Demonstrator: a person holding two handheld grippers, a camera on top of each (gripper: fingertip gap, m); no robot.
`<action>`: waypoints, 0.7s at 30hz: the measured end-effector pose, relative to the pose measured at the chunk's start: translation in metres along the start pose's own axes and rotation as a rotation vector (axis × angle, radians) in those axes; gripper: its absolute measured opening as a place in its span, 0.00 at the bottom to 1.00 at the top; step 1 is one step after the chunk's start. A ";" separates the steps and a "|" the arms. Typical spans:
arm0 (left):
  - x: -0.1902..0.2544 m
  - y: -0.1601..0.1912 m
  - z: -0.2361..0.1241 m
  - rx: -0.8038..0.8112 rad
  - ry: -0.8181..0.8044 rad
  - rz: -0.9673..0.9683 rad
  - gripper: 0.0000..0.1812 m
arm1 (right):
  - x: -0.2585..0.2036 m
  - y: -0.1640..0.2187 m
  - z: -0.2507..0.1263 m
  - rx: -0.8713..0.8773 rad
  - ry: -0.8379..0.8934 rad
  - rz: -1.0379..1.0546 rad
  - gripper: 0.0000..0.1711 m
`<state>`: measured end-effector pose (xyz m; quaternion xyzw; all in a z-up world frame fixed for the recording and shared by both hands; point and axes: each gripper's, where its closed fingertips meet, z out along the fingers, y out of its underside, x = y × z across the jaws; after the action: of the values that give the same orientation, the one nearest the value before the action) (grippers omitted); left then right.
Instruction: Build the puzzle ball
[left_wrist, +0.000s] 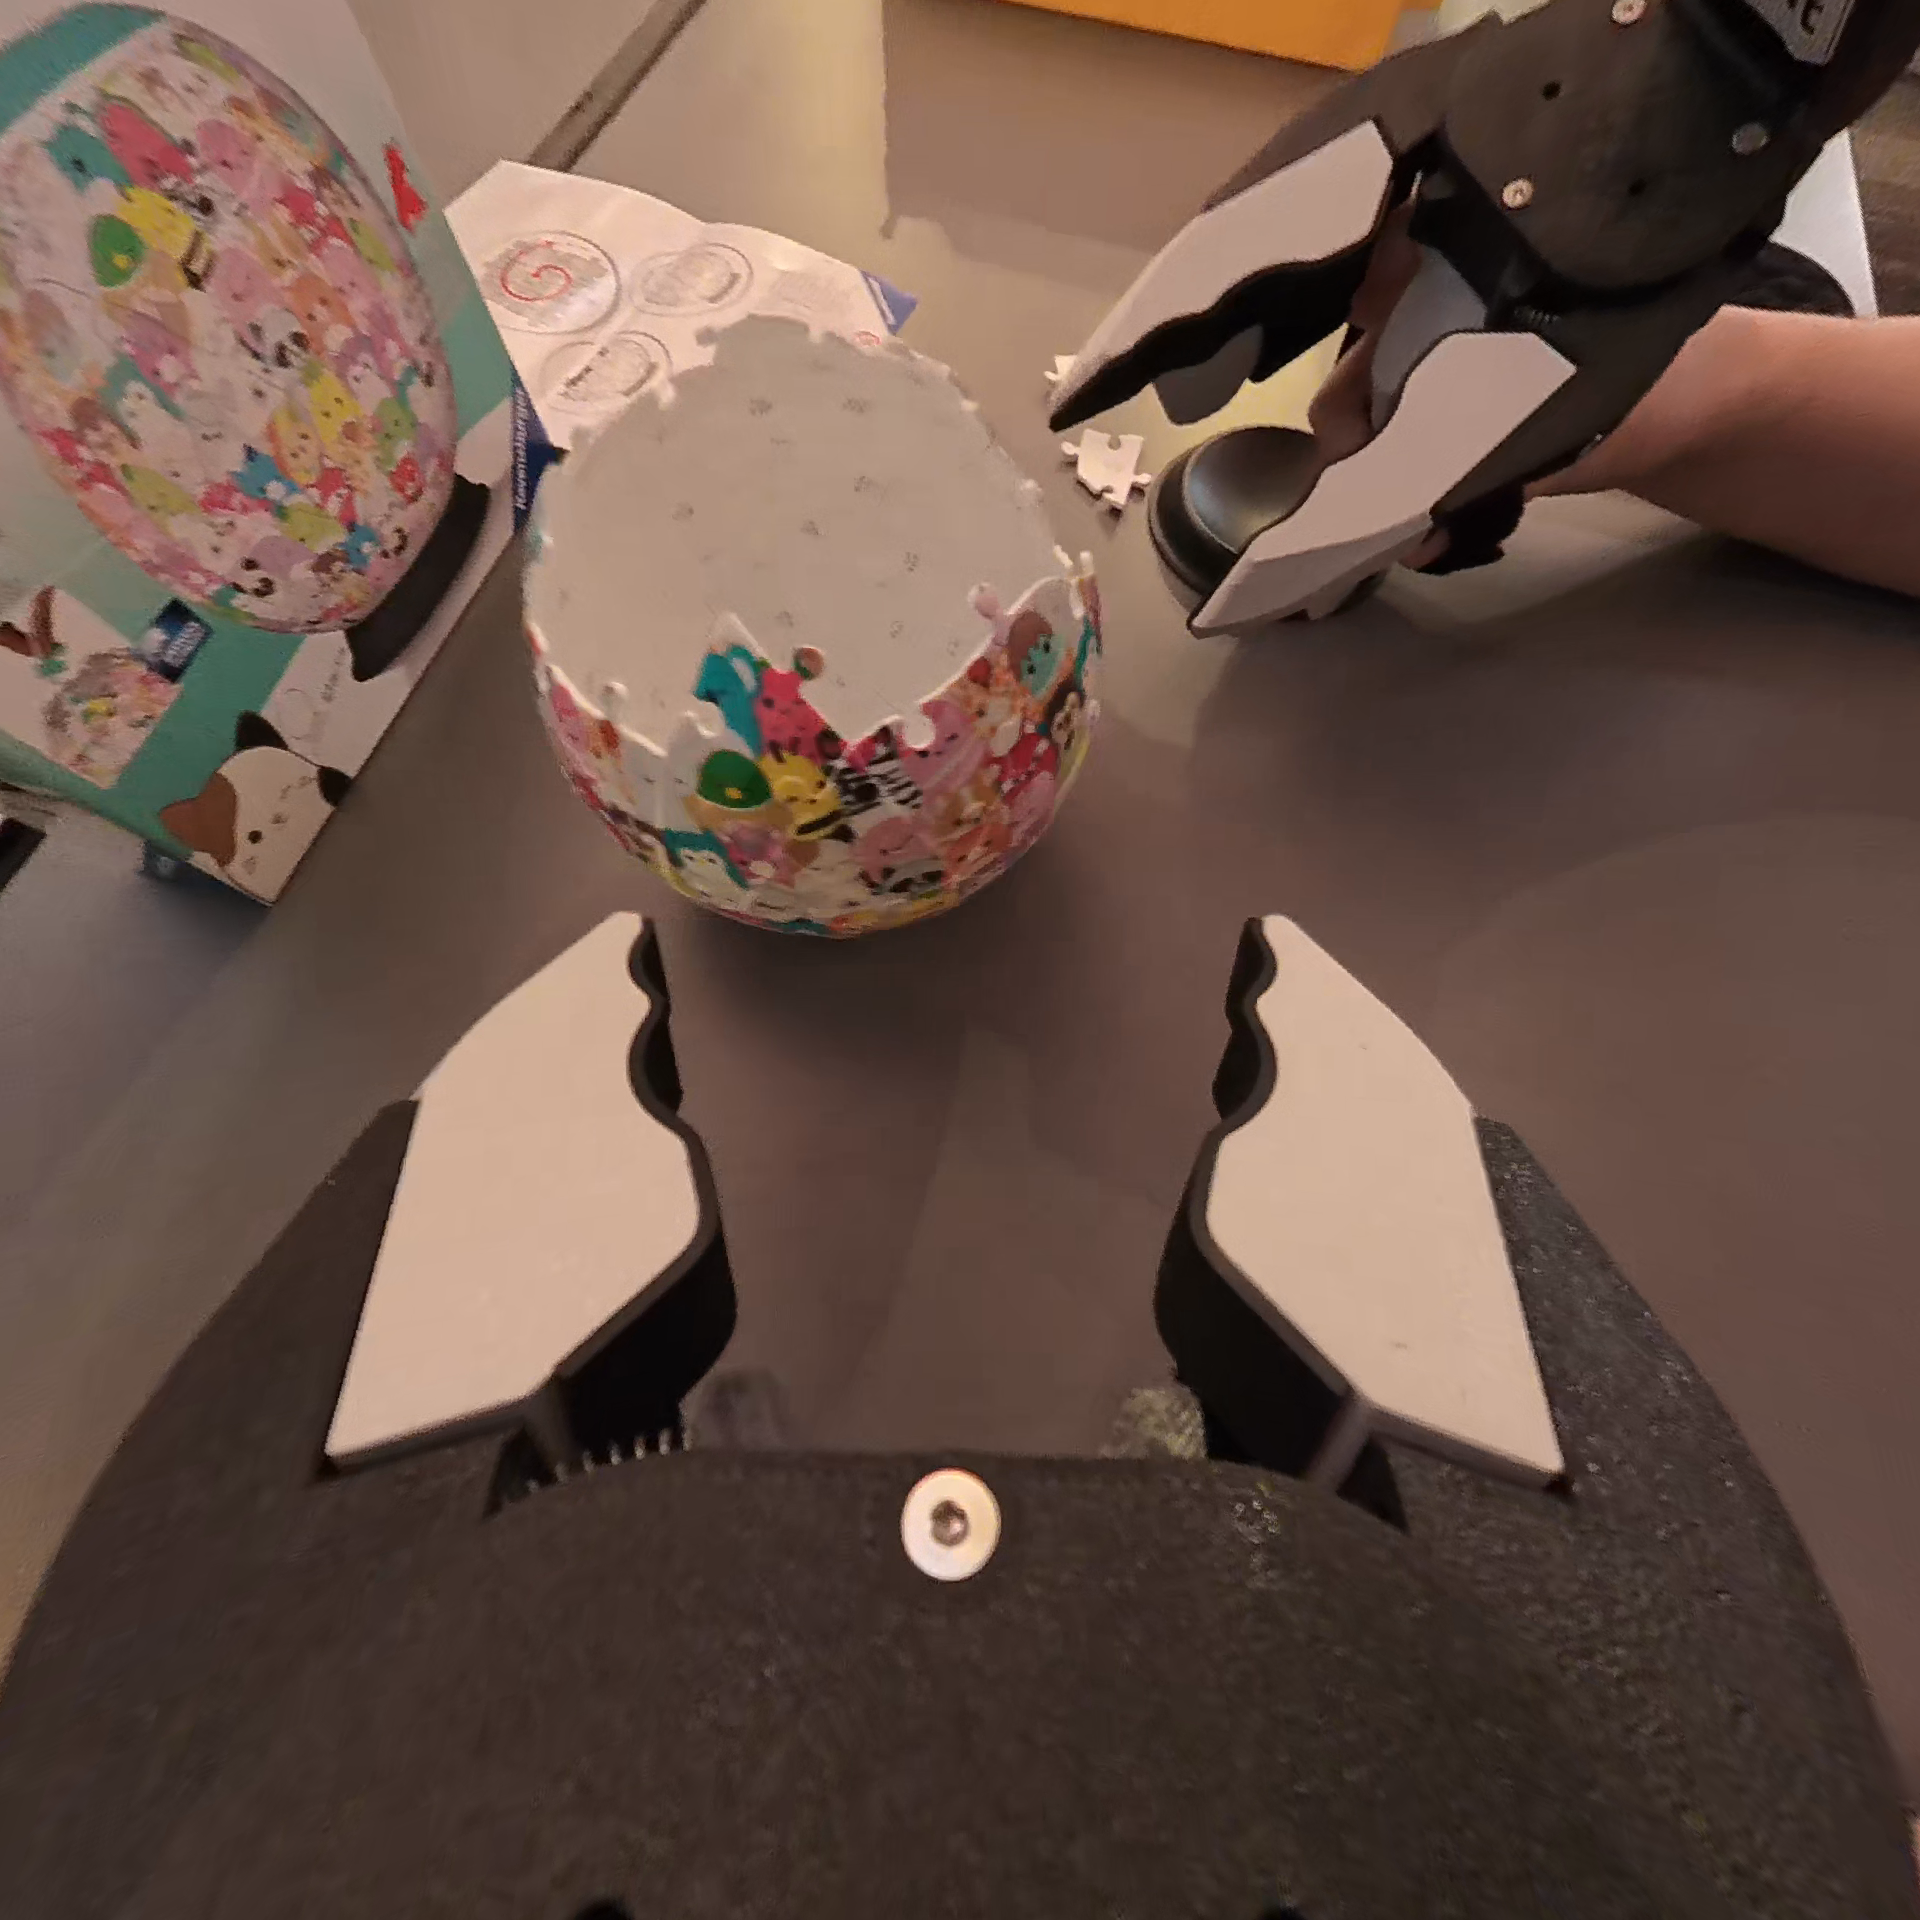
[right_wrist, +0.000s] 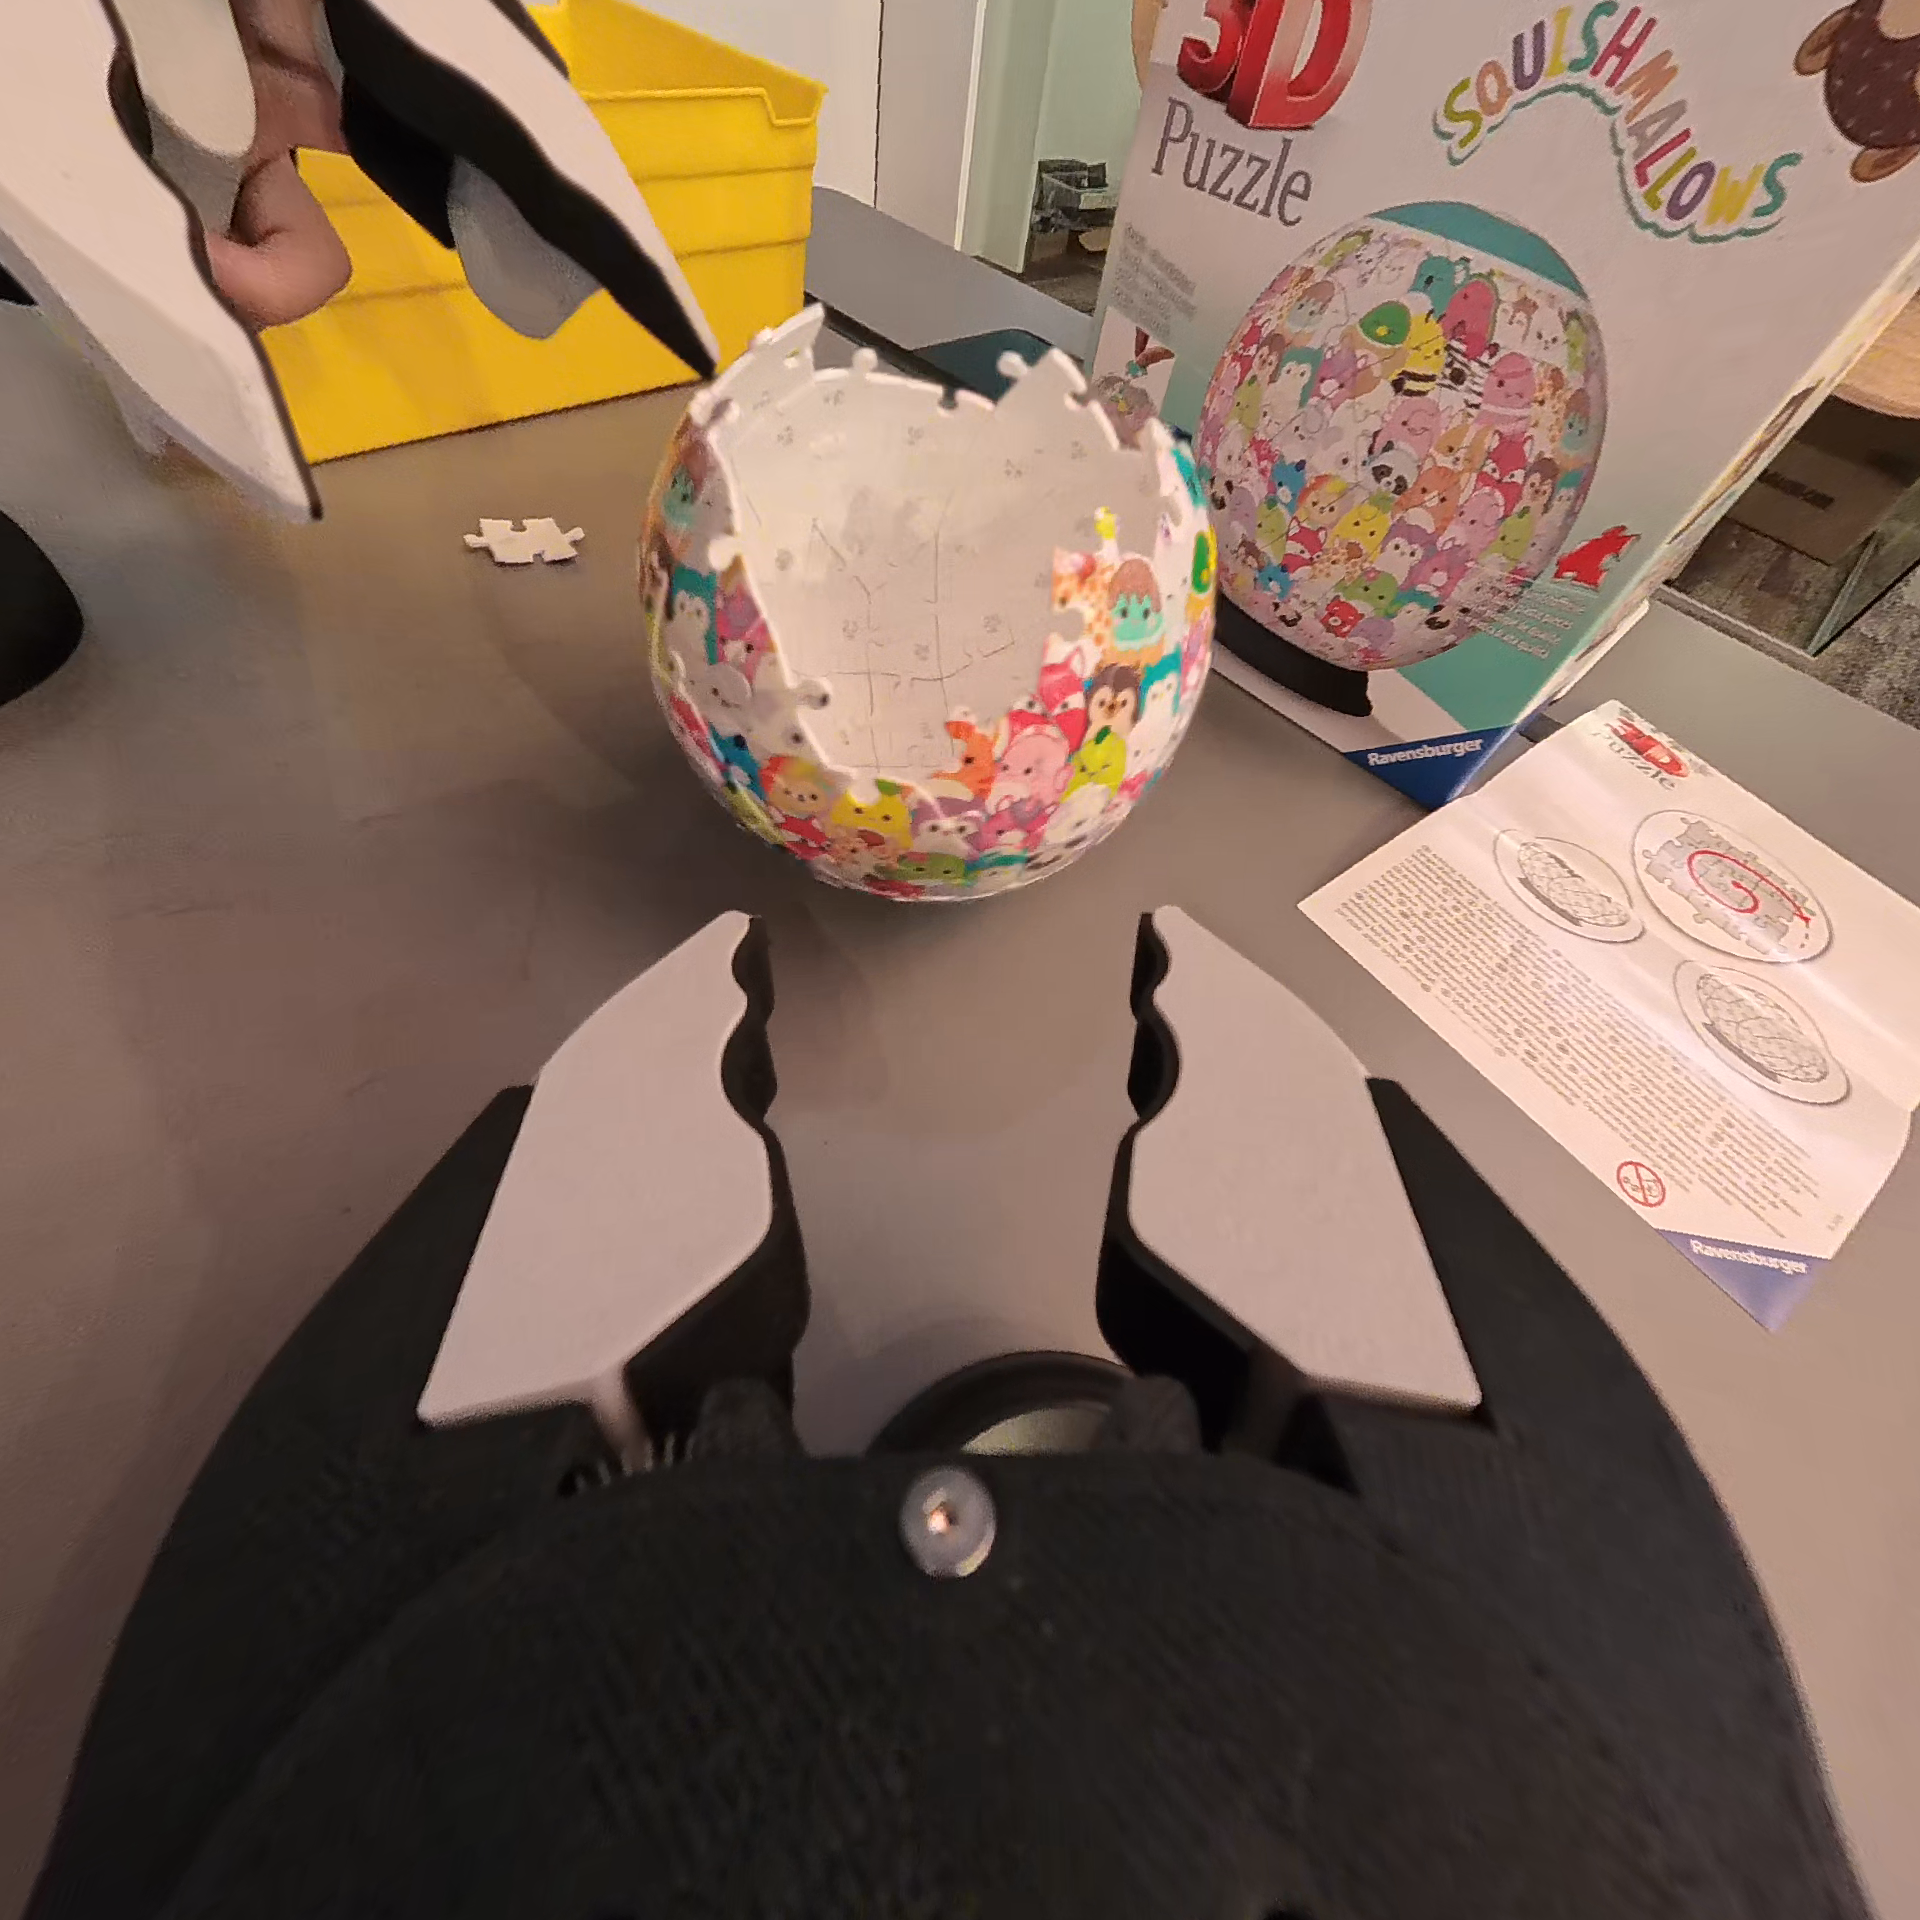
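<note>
The partly built puzzle ball (left_wrist: 810, 644) rests on the grey table (left_wrist: 1455, 935), a colourful open shell with a white inside and a jagged rim. It also shows in the right wrist view (right_wrist: 925, 644). My left gripper (left_wrist: 948, 935) is open and empty, just short of the ball. My right gripper (right_wrist: 945, 920) is open and empty, also just short of the ball on its other side. A loose white puzzle piece (left_wrist: 1107, 462) lies on the table beside the ball, and it shows in the right wrist view too (right_wrist: 525, 540).
The puzzle box (left_wrist: 208, 416) stands beside the ball, with the instruction sheet (right_wrist: 1621, 997) flat next to it. A black round stand (left_wrist: 1236, 509) sits under my right gripper (left_wrist: 1127, 525). A yellow bin (right_wrist: 644, 260) is behind my left gripper (right_wrist: 509, 436).
</note>
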<state>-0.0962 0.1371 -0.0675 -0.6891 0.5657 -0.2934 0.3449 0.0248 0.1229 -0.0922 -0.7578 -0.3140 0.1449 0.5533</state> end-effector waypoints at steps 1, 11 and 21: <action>-0.003 -0.001 0.000 0.010 -0.012 -0.001 0.57 | 0.000 0.000 0.000 -0.001 -0.001 0.000 0.40; -0.009 0.004 0.016 0.015 -0.015 -0.010 0.59 | -0.001 0.001 0.000 -0.005 -0.003 -0.005 0.40; -0.015 0.004 0.023 0.059 -0.024 -0.021 0.60 | -0.004 0.001 0.001 -0.010 -0.022 0.005 0.40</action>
<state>-0.0831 0.1547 -0.0839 -0.6879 0.5456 -0.3053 0.3687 0.0214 0.1207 -0.0943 -0.7597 -0.3190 0.1531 0.5456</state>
